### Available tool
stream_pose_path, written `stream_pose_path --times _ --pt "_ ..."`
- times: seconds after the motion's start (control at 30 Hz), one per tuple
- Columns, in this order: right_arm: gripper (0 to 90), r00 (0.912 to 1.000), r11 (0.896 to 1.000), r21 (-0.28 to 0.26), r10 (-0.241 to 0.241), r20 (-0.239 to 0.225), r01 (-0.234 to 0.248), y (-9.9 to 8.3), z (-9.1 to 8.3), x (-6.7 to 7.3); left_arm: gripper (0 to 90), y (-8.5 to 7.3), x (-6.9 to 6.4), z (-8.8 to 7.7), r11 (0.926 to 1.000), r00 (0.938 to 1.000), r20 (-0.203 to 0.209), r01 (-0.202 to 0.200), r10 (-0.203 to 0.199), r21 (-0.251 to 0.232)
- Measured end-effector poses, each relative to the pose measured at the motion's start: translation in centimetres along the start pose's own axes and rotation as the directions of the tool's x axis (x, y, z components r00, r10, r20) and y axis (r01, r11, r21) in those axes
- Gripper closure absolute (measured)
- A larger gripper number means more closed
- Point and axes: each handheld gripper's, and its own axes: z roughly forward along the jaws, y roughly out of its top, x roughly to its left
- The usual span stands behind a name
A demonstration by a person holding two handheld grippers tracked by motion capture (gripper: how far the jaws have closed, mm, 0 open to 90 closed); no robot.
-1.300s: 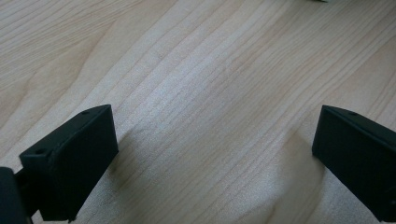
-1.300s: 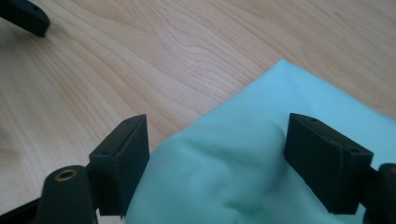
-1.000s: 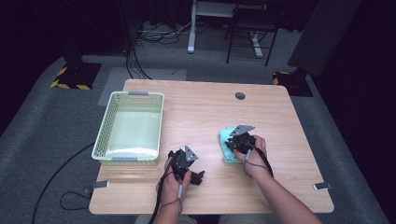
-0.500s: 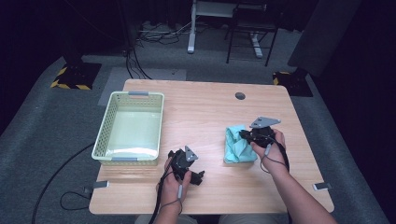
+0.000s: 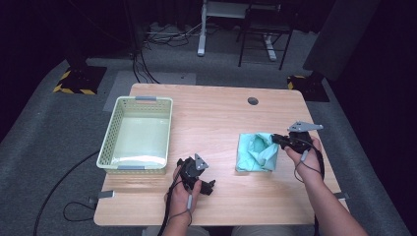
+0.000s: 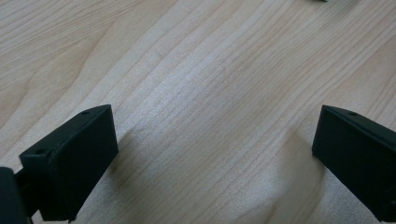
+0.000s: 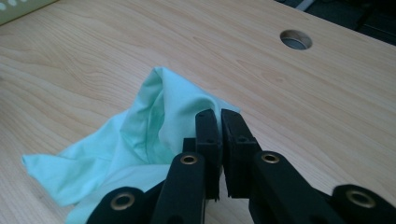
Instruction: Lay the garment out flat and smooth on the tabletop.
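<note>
A pale green cloth point(image 5: 255, 152) lies crumpled on the right half of the wooden table point(image 5: 211, 113). My right gripper point(image 5: 276, 139) is shut on its right edge and lifts that edge off the wood. In the right gripper view the cloth point(image 7: 140, 135) hangs in folds from the pinched jaws of that gripper point(image 7: 219, 114) down to the table. My left gripper point(image 5: 207, 186) rests near the front edge, left of the cloth. Its jaws stand wide apart in the left gripper view point(image 6: 212, 112), with only bare wood between them.
A light green mesh basket point(image 5: 110, 132) stands at the table's left side, with nothing visible inside. A round cable hole point(image 5: 253, 101) sits near the back edge, also seen as a hole point(image 7: 294, 39) beyond the cloth. Chair and desk legs stand on the floor behind the table.
My right gripper has moved right and upward, pulling the cloth's edge with it, so the cloth has spread out and shifted right. The left gripper has kept still.
</note>
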Motion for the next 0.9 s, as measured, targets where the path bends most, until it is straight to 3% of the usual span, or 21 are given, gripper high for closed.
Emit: stream_pose_path --times 0.13,0.27,0.33,0.37,0.4,0.5,0.73,0.9 --pt "86.5 0.9994 0.999 0.003 0.032 0.012 -0.032 -0.7 -0.3 -1.1 0.1 0.0 0.0 0.0 1.0 1.0 0.001 0.0 0.0 0.0" --pt "83.2 0.9943 0.995 0.046 0.091 0.055 -0.094 -2.7 -0.6 -3.4 0.1 0.0 0.0 0.0 1.0 1.0 0.001 0.0 0.0 0.0" --pt "68.9 0.9874 0.988 0.072 0.132 0.087 -0.138 -3.6 -0.8 -4.5 0.1 0.0 0.0 0.0 1.0 1.0 0.0 0.0 0.0 0.0" --pt "68.9 0.9874 0.988 0.072 0.132 0.087 -0.138 -3.6 -0.8 -4.5 0.1 0.0 0.0 0.0 1.0 1.0 0.0 0.0 0.0 0.0" --pt "51.1 0.9756 0.978 0.087 0.178 0.128 -0.19 -4.4 -1.2 -5.6 0.1 0.0 0.0 0.0 1.0 1.0 0.0 0.0 0.0 0.0" --pt "43.5 0.9633 0.974 0.053 0.207 0.171 -0.218 -5.1 -2.3 -6.2 0.1 0.0 0.0 0.0 1.0 1.0 0.0 0.001 -0.001 0.0" --pt "43.1 0.9831 0.991 0.001 0.132 0.126 -0.134 -4.0 -3.2 -3.6 0.1 0.0 0.0 0.0 1.0 1.0 0.001 0.0 0.0 0.0" --pt "43.2 0.9951 0.997 -0.013 0.078 0.06 -0.078 -2.8 -2.7 -1.2 0.1 0.0 0.0 0.0 1.0 1.0 0.001 0.0 0.0 0.0"
